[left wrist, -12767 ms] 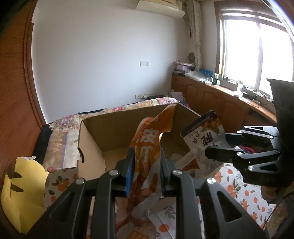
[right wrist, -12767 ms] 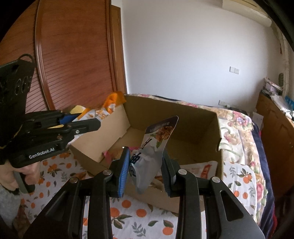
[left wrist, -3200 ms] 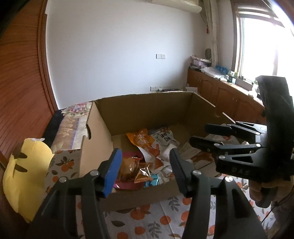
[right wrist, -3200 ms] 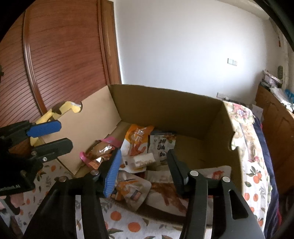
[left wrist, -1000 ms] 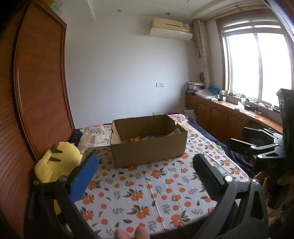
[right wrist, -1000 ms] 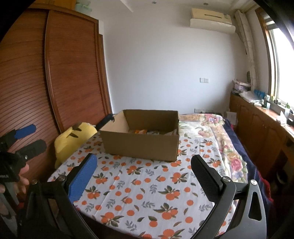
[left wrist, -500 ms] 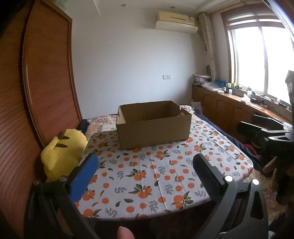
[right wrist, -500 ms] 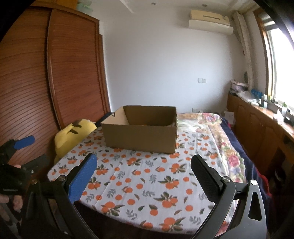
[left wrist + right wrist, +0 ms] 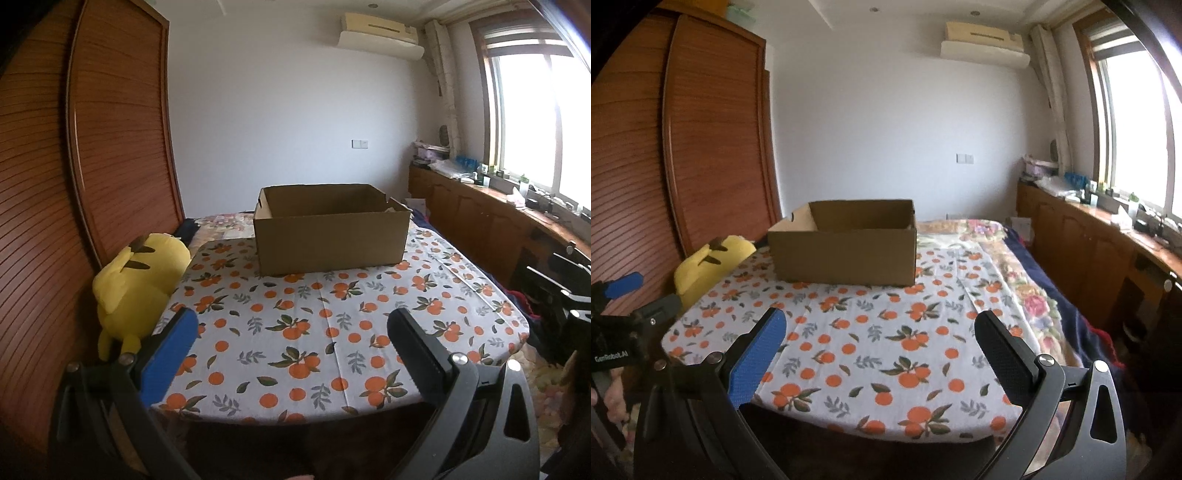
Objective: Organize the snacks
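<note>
Left gripper [image 9: 291,347]: fingers spread wide, nothing between them; held low, off the near edge of the table.
Right gripper [image 9: 879,350]: also spread wide and empty; off the near edge, a little to the right of the other one.
Box [image 9: 332,230]: brown cardboard, top open, standing upright toward the far edge of the table [image 9: 332,332], well apart from both tools.
Snacks: none lying on the orange-print cloth; only a pale scrap showing above the box's right rim; rest of the inside hidden by the near wall from this low angle.
Soft toy [image 9: 138,280]: yellow, slumped at the far left corner of the table against the wooden wardrobe [image 9: 74,184]; not touching the box.
Stage, as a judgement: sorting seemingly finished or close to it, with cloth bare and both tools pulled clear.
Doing it well: worth a check from higher up, looking down over the rim, before calling it done; no way to confirm the packets lie flat from here.
If one more packet needs tucking: approach over the near wall from above, close on a flat corner of the packet, avoid nudging the light box toward the far edge.
Risk: low tool height near the table's edge; cloth hem easy to snag when moving forward again.
</note>
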The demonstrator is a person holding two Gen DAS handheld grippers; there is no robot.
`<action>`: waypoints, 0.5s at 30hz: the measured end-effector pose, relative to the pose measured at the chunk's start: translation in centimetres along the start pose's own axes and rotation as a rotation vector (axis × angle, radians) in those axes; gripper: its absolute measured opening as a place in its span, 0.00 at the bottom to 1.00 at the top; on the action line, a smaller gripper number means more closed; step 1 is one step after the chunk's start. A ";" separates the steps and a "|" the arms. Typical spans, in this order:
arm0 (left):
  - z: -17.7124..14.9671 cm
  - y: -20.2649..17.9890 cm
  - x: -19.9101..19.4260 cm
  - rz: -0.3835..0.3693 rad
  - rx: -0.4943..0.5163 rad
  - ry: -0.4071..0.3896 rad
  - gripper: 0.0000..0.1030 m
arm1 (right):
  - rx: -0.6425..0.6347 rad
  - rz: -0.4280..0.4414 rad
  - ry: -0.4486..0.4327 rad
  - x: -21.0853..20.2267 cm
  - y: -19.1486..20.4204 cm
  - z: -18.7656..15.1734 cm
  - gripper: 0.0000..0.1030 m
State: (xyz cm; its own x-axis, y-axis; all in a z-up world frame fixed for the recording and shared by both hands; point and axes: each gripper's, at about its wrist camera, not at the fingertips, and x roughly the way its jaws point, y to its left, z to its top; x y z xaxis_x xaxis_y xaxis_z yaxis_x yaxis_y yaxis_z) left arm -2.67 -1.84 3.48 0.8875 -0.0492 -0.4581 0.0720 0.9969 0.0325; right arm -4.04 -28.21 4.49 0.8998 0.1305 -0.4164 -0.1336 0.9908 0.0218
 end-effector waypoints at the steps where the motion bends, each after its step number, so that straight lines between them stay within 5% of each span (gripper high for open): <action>1: -0.1 0.0 0.0 0.001 -0.002 0.000 1.00 | 0.003 -0.004 0.005 0.1 0.0 -0.2 1.00; 15: -0.5 0.0 -0.5 0.030 0.005 -0.027 1.00 | 0.000 -0.037 0.022 0.7 -0.1 -1.1 1.00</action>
State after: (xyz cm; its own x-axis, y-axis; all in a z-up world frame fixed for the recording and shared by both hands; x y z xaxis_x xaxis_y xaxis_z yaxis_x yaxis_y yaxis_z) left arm -3.38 -1.76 3.27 0.9015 -0.0214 -0.4323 0.0478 0.9976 0.0502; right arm -3.84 -28.24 3.16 0.8949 0.0931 -0.4364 -0.1006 0.9949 0.0059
